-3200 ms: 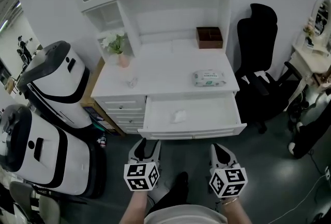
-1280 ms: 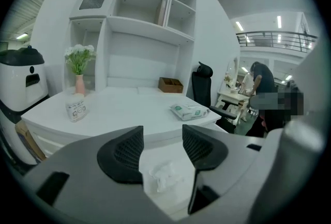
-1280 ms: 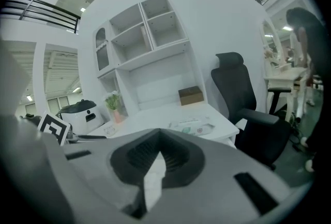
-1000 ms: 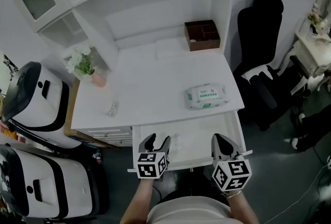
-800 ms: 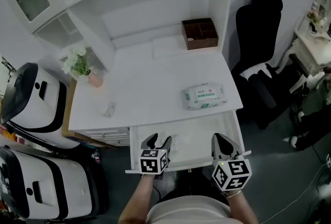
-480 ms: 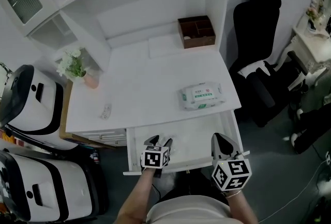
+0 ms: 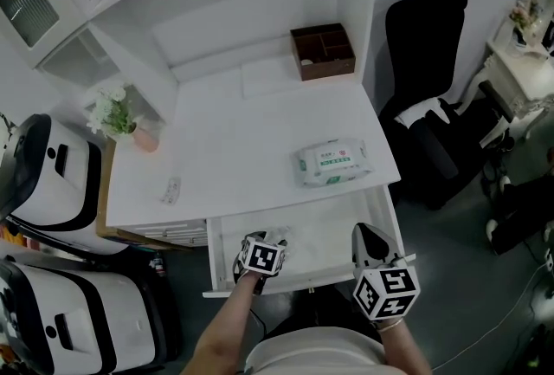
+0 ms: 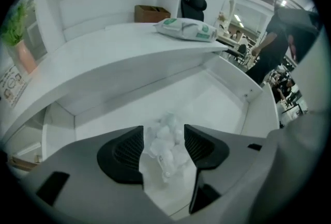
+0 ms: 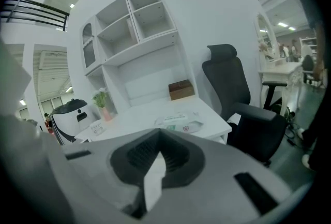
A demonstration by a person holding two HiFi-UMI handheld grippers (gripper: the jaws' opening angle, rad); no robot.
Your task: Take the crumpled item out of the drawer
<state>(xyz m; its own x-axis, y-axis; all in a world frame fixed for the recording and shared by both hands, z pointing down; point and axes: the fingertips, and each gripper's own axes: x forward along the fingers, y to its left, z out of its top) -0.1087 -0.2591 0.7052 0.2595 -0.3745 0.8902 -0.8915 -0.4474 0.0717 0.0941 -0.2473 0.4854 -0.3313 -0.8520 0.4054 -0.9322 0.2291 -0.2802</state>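
The crumpled item [image 7: 279,234], a small wad of white paper, lies on the floor of the open white drawer [image 7: 339,229], near its front left. My left gripper [image 7: 261,241] dips into the drawer over it. In the left gripper view the wad [image 8: 166,134] sits between the two black pads of the left gripper [image 8: 163,136], whose jaws are opening with a sliver of room on each side. My right gripper [image 7: 364,234] hovers at the drawer's front right corner, jaws shut with nothing in them [image 9: 159,141].
On the desk top lie a pack of wet wipes [image 7: 331,164], a brown box [image 7: 322,51], a small flower vase [image 7: 119,117] and a small card [image 7: 170,190]. A black chair [image 7: 424,79] stands to the right, white machines [image 7: 35,183] to the left.
My left gripper has moved forward and tipped down into the drawer, so the wad now lies between its jaws. The right gripper has stayed at the drawer's front right corner.
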